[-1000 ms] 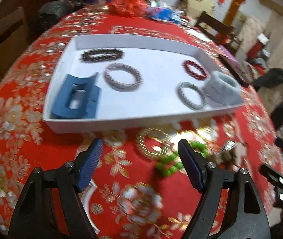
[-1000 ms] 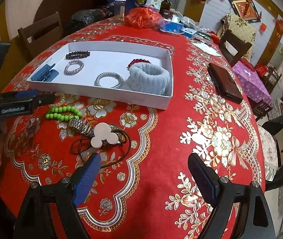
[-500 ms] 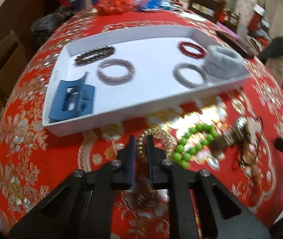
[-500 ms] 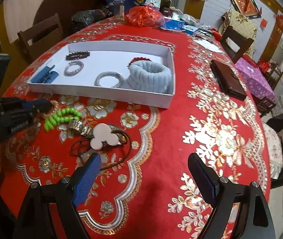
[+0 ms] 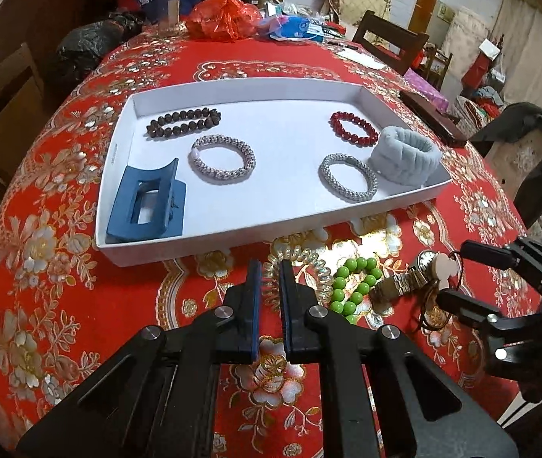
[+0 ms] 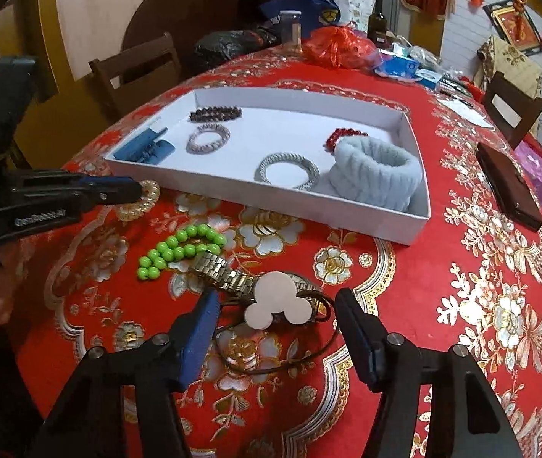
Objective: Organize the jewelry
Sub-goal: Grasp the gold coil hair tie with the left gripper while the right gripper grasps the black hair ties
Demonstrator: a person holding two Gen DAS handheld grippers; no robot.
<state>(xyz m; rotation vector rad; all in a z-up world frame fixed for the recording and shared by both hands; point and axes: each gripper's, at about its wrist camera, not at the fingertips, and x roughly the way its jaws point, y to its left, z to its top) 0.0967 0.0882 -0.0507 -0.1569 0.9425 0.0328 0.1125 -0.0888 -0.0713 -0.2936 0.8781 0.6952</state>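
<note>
My left gripper is shut on the near edge of a clear spiral coil hair tie, just in front of the white tray. The coil tie and left gripper also show in the right wrist view. My right gripper is open, its fingers either side of a white mouse-shaped piece on a black cord. A green bead bracelet and a metal watch lie between. The tray holds several bracelets, a blue hair claw and a grey scrunchie.
The round table has a red and gold cloth. A dark wallet lies right of the tray. Bags, a jar and a bottle crowd the far edge. Wooden chairs stand around the table.
My left gripper went from open to shut on the coil hair tie. My right gripper moved forward and down over the mouse-shaped piece, still open.
</note>
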